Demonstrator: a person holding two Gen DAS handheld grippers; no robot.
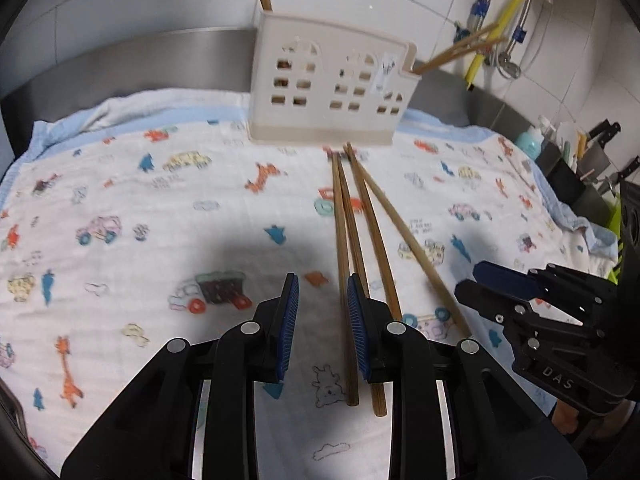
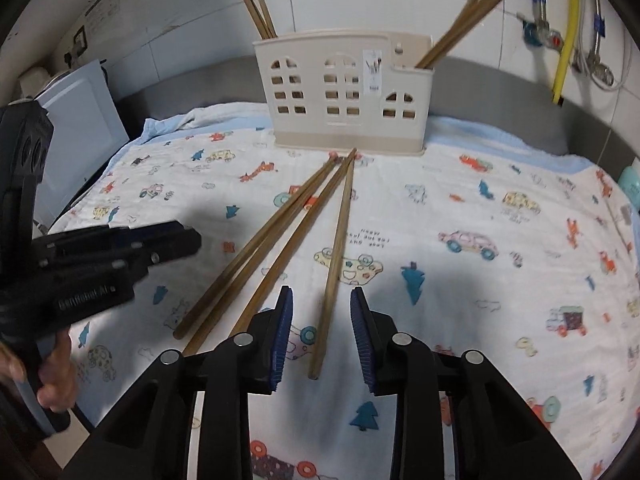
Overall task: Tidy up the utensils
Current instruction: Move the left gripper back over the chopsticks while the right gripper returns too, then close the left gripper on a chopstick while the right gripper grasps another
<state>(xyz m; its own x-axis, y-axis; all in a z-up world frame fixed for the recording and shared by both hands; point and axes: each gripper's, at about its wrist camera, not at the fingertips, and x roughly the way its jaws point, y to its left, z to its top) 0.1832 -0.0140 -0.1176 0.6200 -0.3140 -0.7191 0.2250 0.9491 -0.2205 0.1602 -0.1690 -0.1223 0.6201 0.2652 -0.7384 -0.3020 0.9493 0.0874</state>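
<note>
Here the left gripper (image 1: 322,320) hangs over the printed cloth (image 1: 120,200) with its blue pads slightly apart and nothing pinched, its right pad just beside the leftmost of four loose chopsticks (image 1: 345,240). The right gripper (image 2: 322,328) likewise stands parted, straddling the near end of the rightmost chopstick (image 2: 334,264) without pressing on it. The sticks fan out from tips lying close to the foot of the cream house-shaped holder (image 2: 344,92), whose end compartments already hold upright chopsticks.
</note>
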